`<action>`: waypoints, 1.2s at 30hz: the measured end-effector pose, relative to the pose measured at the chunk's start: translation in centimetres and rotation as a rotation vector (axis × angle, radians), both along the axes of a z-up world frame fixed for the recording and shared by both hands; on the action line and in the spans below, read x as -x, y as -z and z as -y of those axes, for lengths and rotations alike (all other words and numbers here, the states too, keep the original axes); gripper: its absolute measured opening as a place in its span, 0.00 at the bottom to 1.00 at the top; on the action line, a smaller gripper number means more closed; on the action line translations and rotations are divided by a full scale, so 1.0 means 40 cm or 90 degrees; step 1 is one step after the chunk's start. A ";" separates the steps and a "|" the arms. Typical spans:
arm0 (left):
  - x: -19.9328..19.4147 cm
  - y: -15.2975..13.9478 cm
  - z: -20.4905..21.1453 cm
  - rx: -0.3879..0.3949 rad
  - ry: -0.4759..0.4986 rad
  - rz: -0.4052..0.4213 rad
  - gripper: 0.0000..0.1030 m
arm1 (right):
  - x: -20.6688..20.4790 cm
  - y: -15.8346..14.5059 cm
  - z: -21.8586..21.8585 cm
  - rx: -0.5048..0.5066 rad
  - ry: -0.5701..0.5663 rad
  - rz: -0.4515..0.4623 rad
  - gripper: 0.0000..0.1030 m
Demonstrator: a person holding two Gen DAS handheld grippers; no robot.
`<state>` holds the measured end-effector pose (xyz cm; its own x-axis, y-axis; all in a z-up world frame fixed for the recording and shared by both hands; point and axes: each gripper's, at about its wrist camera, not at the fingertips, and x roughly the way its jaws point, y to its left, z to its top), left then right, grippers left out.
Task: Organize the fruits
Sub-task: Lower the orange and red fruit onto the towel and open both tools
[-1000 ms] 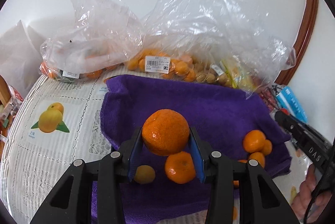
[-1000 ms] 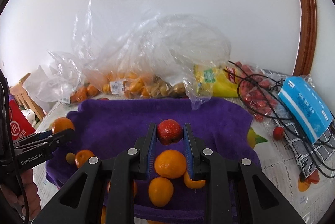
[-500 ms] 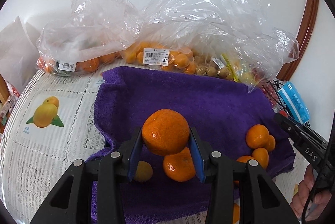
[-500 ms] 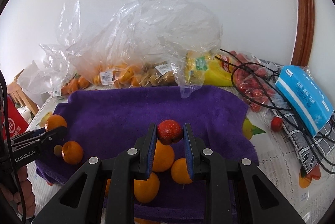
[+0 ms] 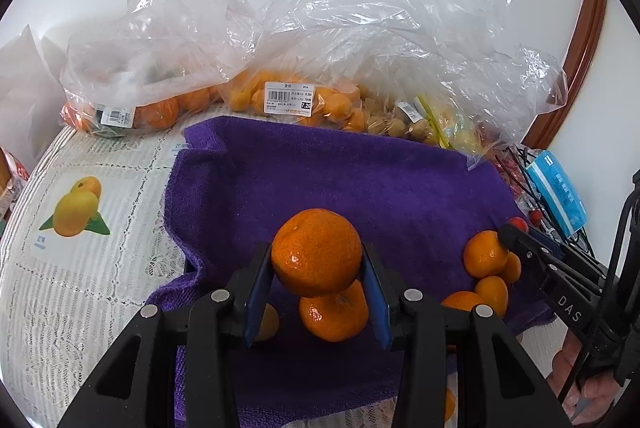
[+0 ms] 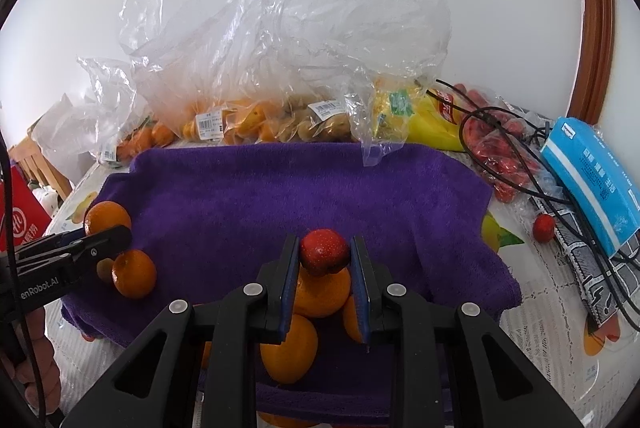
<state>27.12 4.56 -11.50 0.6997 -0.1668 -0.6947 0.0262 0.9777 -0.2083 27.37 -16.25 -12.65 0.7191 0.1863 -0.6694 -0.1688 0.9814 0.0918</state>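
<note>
Left gripper (image 5: 316,292) clamped on a tangerine (image 5: 316,252), raised over the near edge of the purple towel (image 5: 340,180). Right gripper (image 6: 324,288) pinched nearly shut on a small red fruit (image 6: 323,251), above the cluster of oranges (image 6: 320,294) at the towel's front. Best lowered slowly until each fruit rests on the cloth beside its own kind, then released gently. Round fruit likely to roll if dropped; nearby oranges easily nudged off the towel edge.
</note>
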 end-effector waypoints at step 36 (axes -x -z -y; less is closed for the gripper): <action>-0.001 -0.006 0.003 0.011 0.018 -0.001 0.40 | 0.007 0.001 -0.013 0.013 -0.013 0.000 0.30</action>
